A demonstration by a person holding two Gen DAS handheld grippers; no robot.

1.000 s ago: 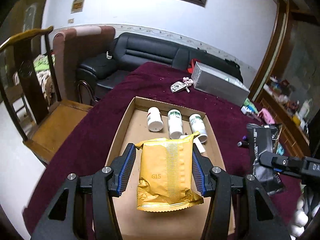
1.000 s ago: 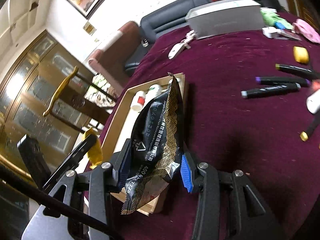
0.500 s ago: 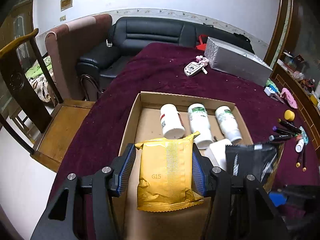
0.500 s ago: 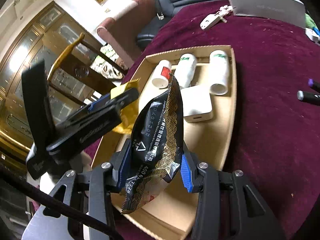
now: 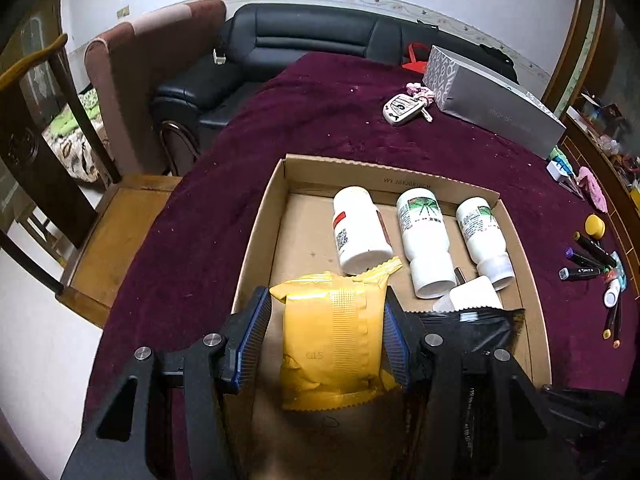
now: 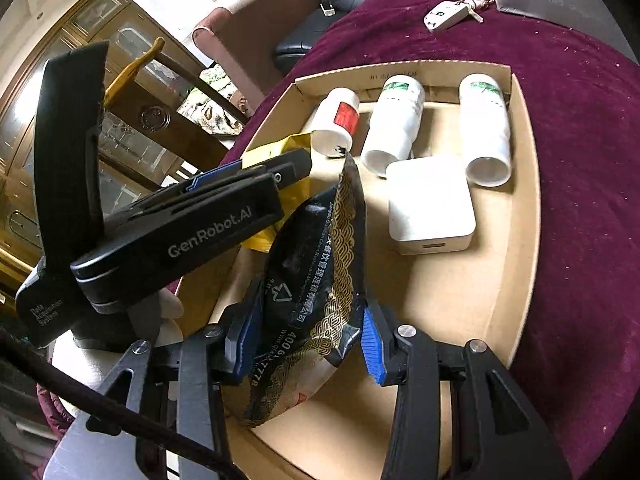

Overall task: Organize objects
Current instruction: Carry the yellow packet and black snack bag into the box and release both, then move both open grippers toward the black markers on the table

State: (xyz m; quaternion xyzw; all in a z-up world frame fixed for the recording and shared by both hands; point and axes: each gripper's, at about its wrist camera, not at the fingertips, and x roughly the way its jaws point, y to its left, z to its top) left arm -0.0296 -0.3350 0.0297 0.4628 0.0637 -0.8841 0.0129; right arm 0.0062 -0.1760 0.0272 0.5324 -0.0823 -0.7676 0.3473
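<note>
My left gripper (image 5: 326, 340) is shut on a yellow snack packet (image 5: 332, 336), held over the near left part of a shallow cardboard tray (image 5: 260, 236). My right gripper (image 6: 308, 336) is shut on a black snack packet with gold print (image 6: 316, 276), held over the tray's (image 6: 524, 184) near end, just right of the left gripper's body (image 6: 180, 232). In the left wrist view the black packet (image 5: 472, 324) shows beside the yellow one. Three white bottles (image 5: 424, 236) lie at the tray's far end, with a white charger block (image 6: 432, 204) in front of them.
A dark red cloth (image 5: 320, 112) covers the table. A key fob (image 5: 402, 109) and a long grey box (image 5: 492, 100) lie at the far side. Marker pens (image 5: 588, 256) and small items lie at the right. A wooden chair (image 5: 52, 152) and black sofa (image 5: 304, 36) stand beyond the table.
Both grippers have moved forward and down over the tray, each still holding its packet. The right gripper came in from the right and now hangs beside the left one.
</note>
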